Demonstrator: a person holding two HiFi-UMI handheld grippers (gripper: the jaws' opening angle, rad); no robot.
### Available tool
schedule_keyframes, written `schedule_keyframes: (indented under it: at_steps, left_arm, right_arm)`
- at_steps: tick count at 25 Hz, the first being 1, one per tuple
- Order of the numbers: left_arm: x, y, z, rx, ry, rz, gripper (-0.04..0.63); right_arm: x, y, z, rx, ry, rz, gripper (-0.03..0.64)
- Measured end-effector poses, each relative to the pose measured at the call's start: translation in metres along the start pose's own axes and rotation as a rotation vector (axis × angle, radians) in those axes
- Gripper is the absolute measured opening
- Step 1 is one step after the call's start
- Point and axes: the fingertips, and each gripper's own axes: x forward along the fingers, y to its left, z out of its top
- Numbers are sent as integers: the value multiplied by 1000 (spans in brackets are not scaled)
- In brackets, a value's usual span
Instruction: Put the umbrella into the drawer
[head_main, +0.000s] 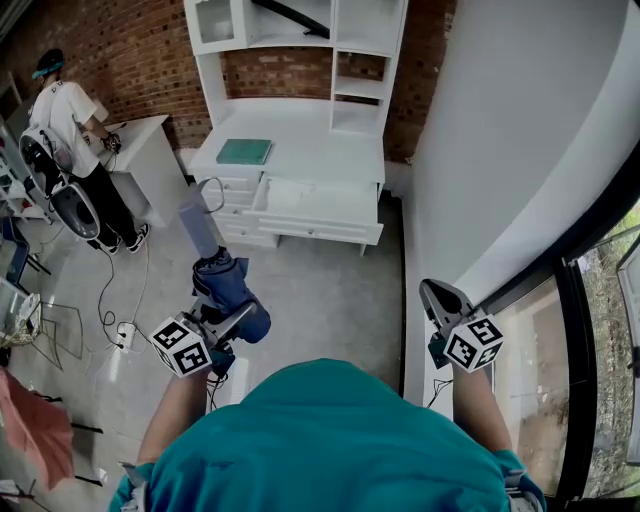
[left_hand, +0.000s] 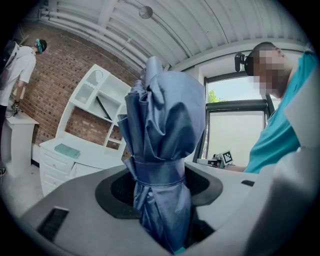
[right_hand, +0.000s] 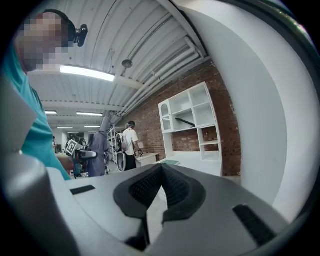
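A folded blue umbrella (head_main: 225, 285) with a grey handle end stands upright in my left gripper (head_main: 232, 320). In the left gripper view the umbrella (left_hand: 162, 150) fills the gap, its strapped waist pressed between the two dark pads of the left gripper (left_hand: 160, 195). The white desk's open drawer (head_main: 315, 205) lies ahead across the floor. My right gripper (head_main: 440, 298) hangs near the white wall. Seen in its own view, the right gripper (right_hand: 161, 172) has its pad tips touching with nothing between them. The umbrella (right_hand: 98, 150) shows small at that view's left.
A white desk with a shelf unit (head_main: 300, 150) stands against the brick wall, a green book (head_main: 244, 151) on its top. A person (head_main: 70, 120) works at a small white table on the left. Cables (head_main: 115, 320) lie on the floor. A window (head_main: 600, 330) runs along the right.
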Motion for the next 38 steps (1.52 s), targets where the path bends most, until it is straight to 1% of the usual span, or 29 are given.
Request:
schedule_keyframes:
  at_steps: [6, 10, 15, 19, 23, 27, 32, 38]
  left_arm:
    - [30, -30, -8, -17, -14, -12, 255]
    - [46, -38, -12, -32, -2, -12, 255]
    - [60, -36, -12, -29, 12, -17, 255]
    - [71, -17, -10, -45, 16, -29, 255]
    - [91, 13, -8, -56, 14, -60, 255]
    - [115, 62, -2, -57, 20, -109, 255]
    - [150, 145, 25, -53, 34, -167, 255]
    - [187, 243, 71, -13, 75, -239, 255]
  right_arm:
    - [-32, -25, -4, -10, -5, 16, 21]
    - [-44, -41, -8, -3, -6, 13, 21]
    - [-41, -51, -15, 9, 5, 15, 21]
    - [-26, -51, -15, 0, 22, 24, 21]
    - [-3, -62, -14, -15, 38, 1, 21]
    - [39, -74, -6, -22, 31, -32, 21]
    - [120, -87, 16, -27, -13, -71, 21]
    - [235, -97, 47, -13, -36, -98, 21]
